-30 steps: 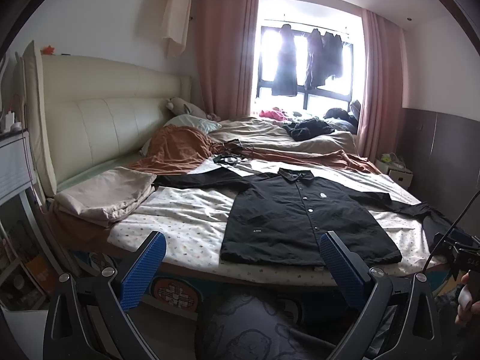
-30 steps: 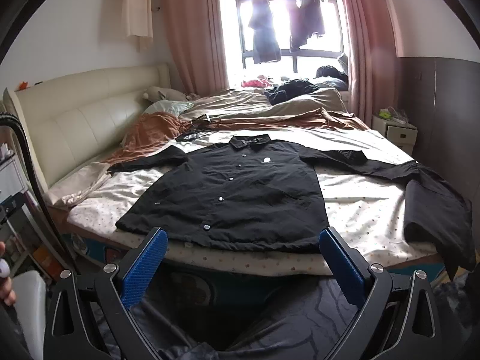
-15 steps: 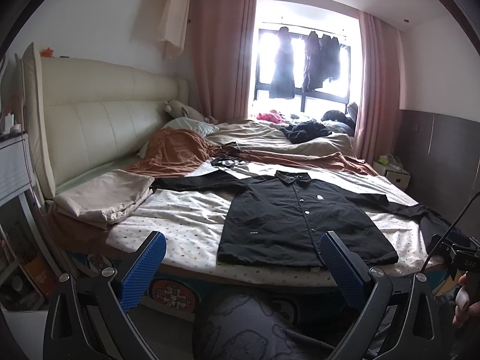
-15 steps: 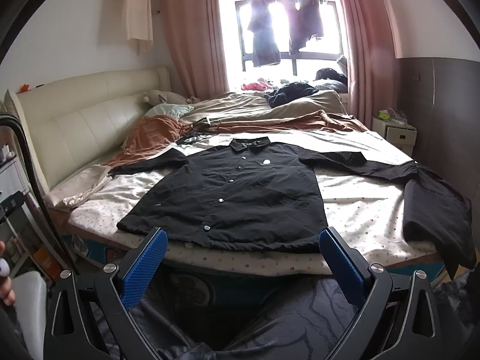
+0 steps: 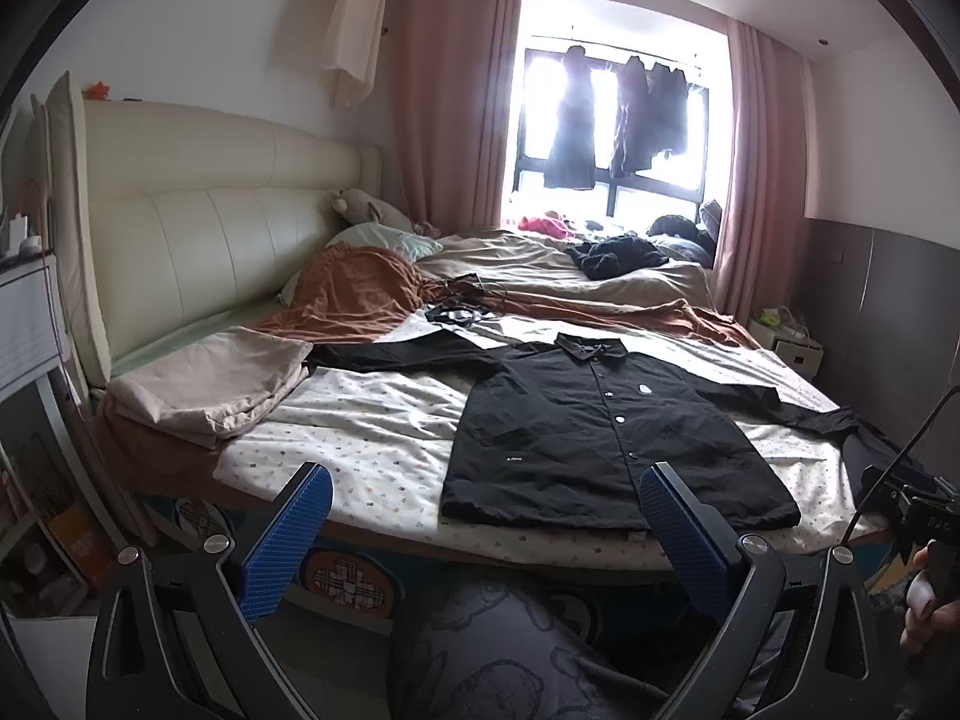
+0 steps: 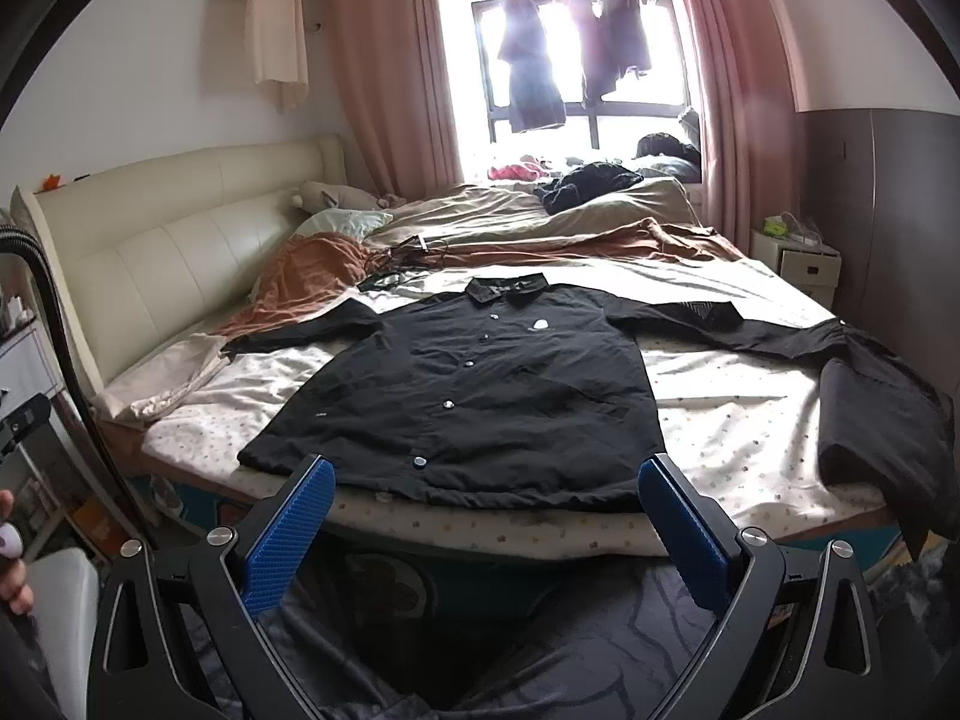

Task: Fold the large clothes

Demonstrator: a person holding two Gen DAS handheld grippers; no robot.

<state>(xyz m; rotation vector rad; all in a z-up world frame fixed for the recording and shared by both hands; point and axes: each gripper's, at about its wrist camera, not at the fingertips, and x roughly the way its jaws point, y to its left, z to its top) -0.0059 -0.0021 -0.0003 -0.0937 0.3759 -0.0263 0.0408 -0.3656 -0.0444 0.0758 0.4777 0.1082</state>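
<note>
A black button-up shirt (image 5: 600, 426) (image 6: 480, 384) lies flat and face up on the bed, collar toward the window, both sleeves spread out sideways. Its hem runs along the near edge of the mattress. My left gripper (image 5: 483, 486) is open and empty, held back from the bed, left of the shirt's hem. My right gripper (image 6: 485, 480) is open and empty too, just short of the hem's middle. The right sleeve reaches a dark garment (image 6: 882, 414) draped over the bed's right corner.
The dotted sheet (image 5: 372, 420) covers the near bed. A folded beige cloth (image 5: 204, 384) lies at the left by the cream headboard (image 5: 198, 240). Brown bedding (image 6: 306, 276) and a black clothes pile (image 6: 591, 183) lie farther back. A nightstand (image 6: 798, 261) stands right. My knees fill the foreground.
Both grippers have drawn back and tilted up slightly, so the shirt sits a little lower and farther in each view. The shirt has not moved and both grippers stay open.
</note>
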